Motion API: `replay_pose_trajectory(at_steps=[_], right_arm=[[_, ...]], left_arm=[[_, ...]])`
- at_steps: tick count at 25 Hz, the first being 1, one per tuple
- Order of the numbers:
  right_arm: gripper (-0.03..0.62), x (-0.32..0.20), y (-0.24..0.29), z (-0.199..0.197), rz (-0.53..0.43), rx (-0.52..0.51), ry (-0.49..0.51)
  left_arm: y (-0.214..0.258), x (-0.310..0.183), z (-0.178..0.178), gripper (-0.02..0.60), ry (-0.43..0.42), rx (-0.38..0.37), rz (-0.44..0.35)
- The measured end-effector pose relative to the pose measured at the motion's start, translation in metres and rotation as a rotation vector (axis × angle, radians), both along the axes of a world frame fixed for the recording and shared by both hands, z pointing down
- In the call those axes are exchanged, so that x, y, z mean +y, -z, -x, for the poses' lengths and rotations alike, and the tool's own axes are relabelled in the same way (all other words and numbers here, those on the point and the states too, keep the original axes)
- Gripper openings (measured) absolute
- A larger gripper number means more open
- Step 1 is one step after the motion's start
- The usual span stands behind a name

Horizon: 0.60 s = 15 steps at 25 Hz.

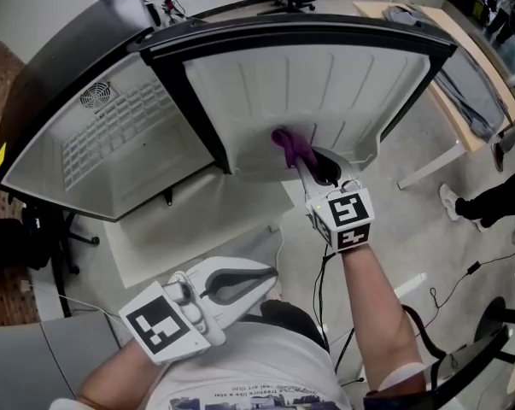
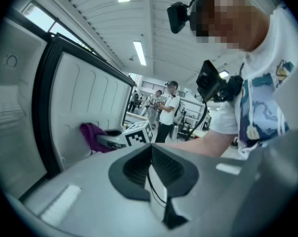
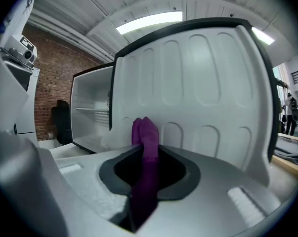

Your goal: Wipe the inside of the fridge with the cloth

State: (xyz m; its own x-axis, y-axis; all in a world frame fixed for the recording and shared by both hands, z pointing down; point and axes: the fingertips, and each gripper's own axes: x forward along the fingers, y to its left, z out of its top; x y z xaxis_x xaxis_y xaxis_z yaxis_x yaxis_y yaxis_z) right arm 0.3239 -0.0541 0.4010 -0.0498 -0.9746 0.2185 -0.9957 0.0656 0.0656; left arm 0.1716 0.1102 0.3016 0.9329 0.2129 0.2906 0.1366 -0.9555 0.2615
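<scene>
The right gripper (image 1: 301,161) is clenched on a purple cloth (image 1: 289,143). In the right gripper view its jaws are pressed onto the cloth (image 3: 146,135), and a bunched end sticks out past the tips of the right gripper (image 3: 147,151). Directly ahead of those tips the cloth rests against the white ribbed inner panel of the open fridge door (image 1: 325,79), low on the panel near its bottom edge. Behind the jaws, toward the person, sits the gripper's marker cube (image 1: 348,219), with a bare forearm (image 1: 377,306) running back from it.

To the left of this gripper, past the door's black edge, lies the open fridge compartment (image 3: 89,107), white inside with a shelf ledge. A brick wall (image 3: 55,68) stands beyond it.

The left gripper (image 1: 267,275) is held well back from the fridge, close to the person's body. Its jaws are closed tip to tip with nothing between them, as the left gripper view (image 2: 151,149) shows. Ahead of it in that view are the cloth (image 2: 92,135) and the other gripper's cube (image 2: 139,135). Farther off stand people (image 2: 167,107) in a lit workroom.

To the right of the door is a wooden table (image 1: 462,84).
</scene>
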Motion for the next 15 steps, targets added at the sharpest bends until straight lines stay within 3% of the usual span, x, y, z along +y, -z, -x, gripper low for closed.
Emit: replay_pose_trajectory(at_steps=[7,15], right_arm=[[0.074,-0.044,-0.015,0.068,0.009,-0.029,0.145],[0.074,-0.047,-0.047,0.066,0.092,0.005,0.123]], left_arm=[[-0.003,-0.010,0.018,0.005,0.048,-0.019,0.002],[-0.009,-0.018,0.028,0.005,0.081,-0.040,0.021]])
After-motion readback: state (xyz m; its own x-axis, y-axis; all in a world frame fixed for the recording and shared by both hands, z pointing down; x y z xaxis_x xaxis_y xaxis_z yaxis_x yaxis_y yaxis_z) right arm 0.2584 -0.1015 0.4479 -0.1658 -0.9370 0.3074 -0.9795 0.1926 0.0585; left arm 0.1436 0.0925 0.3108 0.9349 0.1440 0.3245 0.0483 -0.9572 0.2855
